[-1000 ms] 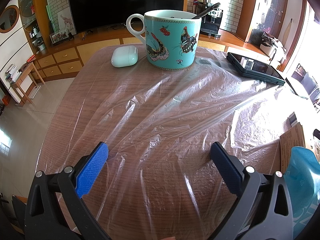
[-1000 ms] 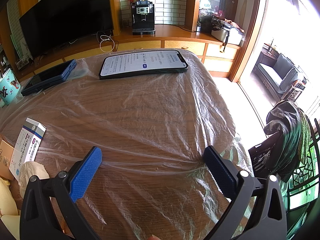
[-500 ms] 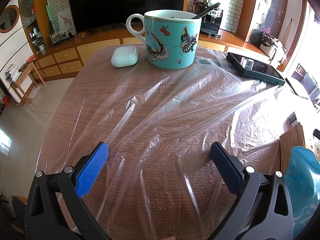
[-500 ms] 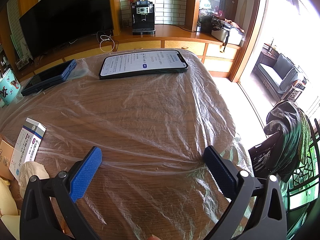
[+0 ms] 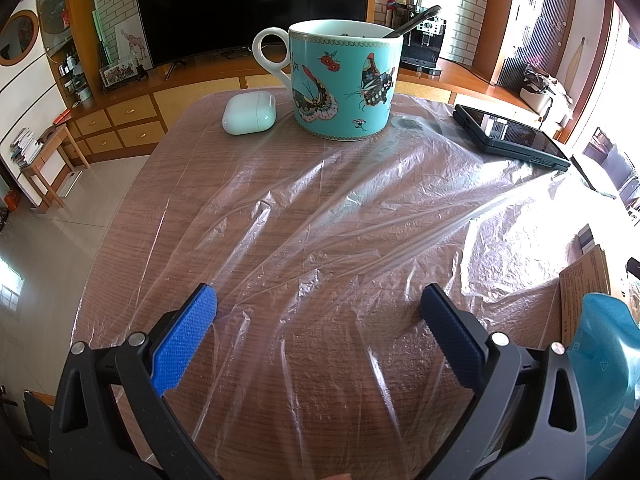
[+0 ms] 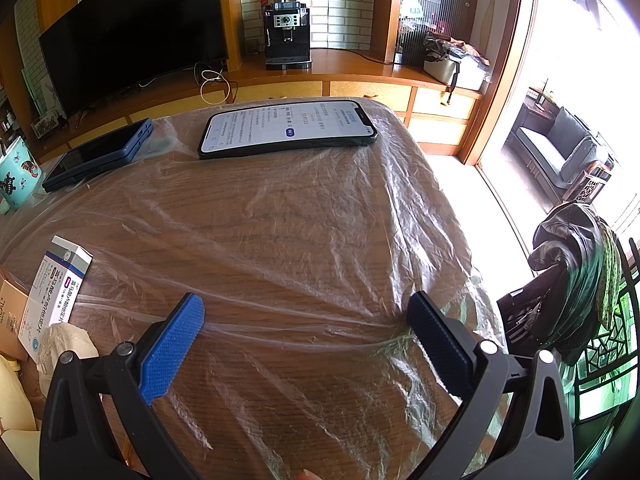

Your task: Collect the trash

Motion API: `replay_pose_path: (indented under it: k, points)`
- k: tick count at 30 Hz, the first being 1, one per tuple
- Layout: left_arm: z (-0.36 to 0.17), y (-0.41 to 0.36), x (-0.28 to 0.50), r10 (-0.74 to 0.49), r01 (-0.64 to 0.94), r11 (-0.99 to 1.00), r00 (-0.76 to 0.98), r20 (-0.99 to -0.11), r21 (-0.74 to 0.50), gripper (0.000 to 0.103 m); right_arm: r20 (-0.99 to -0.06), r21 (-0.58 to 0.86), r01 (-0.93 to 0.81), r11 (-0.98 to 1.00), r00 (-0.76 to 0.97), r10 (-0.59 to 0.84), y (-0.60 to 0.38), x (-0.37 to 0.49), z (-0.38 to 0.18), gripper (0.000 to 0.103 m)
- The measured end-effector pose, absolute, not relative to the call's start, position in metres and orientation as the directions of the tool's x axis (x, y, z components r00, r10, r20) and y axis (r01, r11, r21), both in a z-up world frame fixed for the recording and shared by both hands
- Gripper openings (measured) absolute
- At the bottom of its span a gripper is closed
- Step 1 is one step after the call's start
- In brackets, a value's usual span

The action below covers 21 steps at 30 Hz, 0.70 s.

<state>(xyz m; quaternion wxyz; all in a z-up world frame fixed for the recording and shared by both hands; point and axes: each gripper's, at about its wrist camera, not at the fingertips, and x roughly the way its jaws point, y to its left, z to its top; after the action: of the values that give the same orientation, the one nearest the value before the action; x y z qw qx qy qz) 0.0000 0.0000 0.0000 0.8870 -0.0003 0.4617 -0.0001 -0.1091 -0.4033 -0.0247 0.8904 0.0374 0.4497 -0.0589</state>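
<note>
Both tongs, left (image 5: 318, 306) and right (image 6: 306, 314), hover spread and empty above the plastic sheet (image 5: 340, 220) on the table (image 5: 132, 196). Tugging that sheet could topple the mug (image 5: 344, 80), which perhaps rests on its edge.

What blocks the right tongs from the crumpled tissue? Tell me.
Nothing visible. The crumpled tissue lies just left of the open right tongs, beside the medicine box, with only bare plastic sheet between them.

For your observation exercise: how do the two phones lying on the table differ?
The lit phone has its screen on, showing text; the dark phone has a black screen. The lit phone looks longer and slimmer; the dark phone sits in a chunkier blue case. Both lie flat, face up, on the plastic sheet.
</note>
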Motion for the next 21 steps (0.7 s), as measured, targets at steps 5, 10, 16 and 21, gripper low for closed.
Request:
replay_pose_path:
  k: [5,10,16,21]
  points:
    - [0.0,0.0,0.0,0.0,0.0,1.0,0.574,-0.819,-0.001,0.102,-0.805,0.014,0.138,0.99,0.589,-0.071,-0.4033,-0.1091,-0.0248,0.1]
    - [0.0,0.0,0.0,0.0,0.0,1.0,0.574,-0.819,-0.001,0.102,-0.805,0.014,0.138,0.99,0.588,-0.071,-0.4034,-0.1091,-0.0247,0.1]
    - [0.0,0.0,0.0,0.0,0.0,1.0,0.574,-0.819,-0.001,0.102,-0.805,0.014,0.139,0.99,0.589,-0.071,-0.4029,-0.1091,-0.0245,0.1]
    - [-0.0001,-0.0001,0.0004,0.004,-0.007,1.0,0.574,-0.819,0.001,0.102,-0.805,0.012,0.139,0.99,0.588,-0.073,-0.403,-0.1092,-0.0244,0.099]
